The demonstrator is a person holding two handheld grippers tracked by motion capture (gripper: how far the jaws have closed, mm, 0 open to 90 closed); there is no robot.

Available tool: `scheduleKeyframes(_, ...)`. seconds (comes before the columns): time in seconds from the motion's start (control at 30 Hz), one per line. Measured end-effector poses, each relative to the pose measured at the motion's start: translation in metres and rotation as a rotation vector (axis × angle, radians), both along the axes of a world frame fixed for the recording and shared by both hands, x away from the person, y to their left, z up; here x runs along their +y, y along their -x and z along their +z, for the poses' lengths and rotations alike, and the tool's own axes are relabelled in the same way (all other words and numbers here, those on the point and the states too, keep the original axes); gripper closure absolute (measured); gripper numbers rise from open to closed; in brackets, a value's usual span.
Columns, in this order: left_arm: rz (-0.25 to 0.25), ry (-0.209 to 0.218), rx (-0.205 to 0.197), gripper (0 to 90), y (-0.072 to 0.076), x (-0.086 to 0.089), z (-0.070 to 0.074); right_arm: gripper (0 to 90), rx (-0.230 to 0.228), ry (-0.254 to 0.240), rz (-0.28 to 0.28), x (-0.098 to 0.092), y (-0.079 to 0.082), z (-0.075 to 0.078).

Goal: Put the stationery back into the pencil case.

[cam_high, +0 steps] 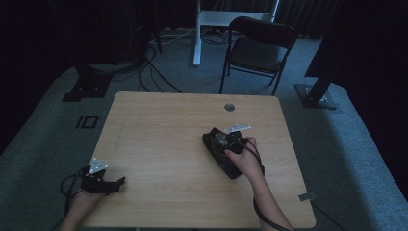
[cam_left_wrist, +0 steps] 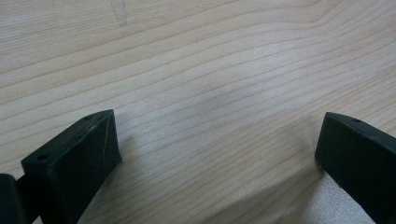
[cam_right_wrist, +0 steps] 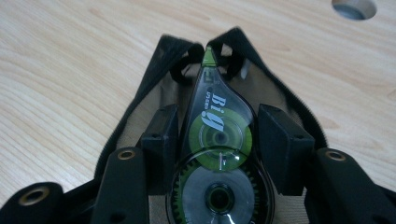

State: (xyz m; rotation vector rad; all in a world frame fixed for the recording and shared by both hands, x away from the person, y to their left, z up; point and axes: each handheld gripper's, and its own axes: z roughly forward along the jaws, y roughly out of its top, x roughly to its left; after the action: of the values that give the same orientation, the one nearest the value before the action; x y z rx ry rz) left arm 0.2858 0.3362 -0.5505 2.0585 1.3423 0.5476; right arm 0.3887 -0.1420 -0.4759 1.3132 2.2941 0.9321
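A clear-bodied correction tape dispenser with green reels (cam_right_wrist: 215, 144) sits between the two black jaws of the right gripper (cam_right_wrist: 217, 140), its green tip pointing away from the camera. The jaws stand close on either side of its body and appear to clamp it. It hangs over the open mouth of a black fabric zip pouch with a tan lining (cam_right_wrist: 140, 116), which lies flat on the light wooden table (cam_right_wrist: 70, 70).

In the high view the pouch (cam_high: 222, 155) rests right of the table's middle, with the right gripper (cam_high: 230, 141) over its far end and the person's right hand (cam_high: 245, 161) wrapped around the handle. A black cable (cam_high: 262, 211) trails back along the forearm. A round grommet hole (cam_high: 229, 107) sits near the far edge of the table (cam_high: 163, 125).

The left gripper (cam_high: 111, 184) lies at the near left corner, held by the left hand (cam_high: 82, 199), well apart from the pouch. In its own view the jaws are spread wide over bare wood (cam_left_wrist: 210, 70), holding nothing.

Beyond the table stands a black folding chair (cam_high: 257, 48) on grey carpet (cam_high: 43, 139).
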Motion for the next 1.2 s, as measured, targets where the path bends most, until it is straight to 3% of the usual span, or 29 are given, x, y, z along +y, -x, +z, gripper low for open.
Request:
scheduleKeyframes(0.67, 0.000, 0.000, 0.000, 0.0, 0.000, 0.000, 0.000, 49.3, 0.109, 0.067, 0.006, 0.012, -0.019, -0.014)
scheduleKeyframes(1.2, 0.000, 0.000, 0.000, 0.0, 0.000, 0.000, 0.000, 49.3, 0.154, 0.101, 0.001, 0.017, -0.026, -0.021)
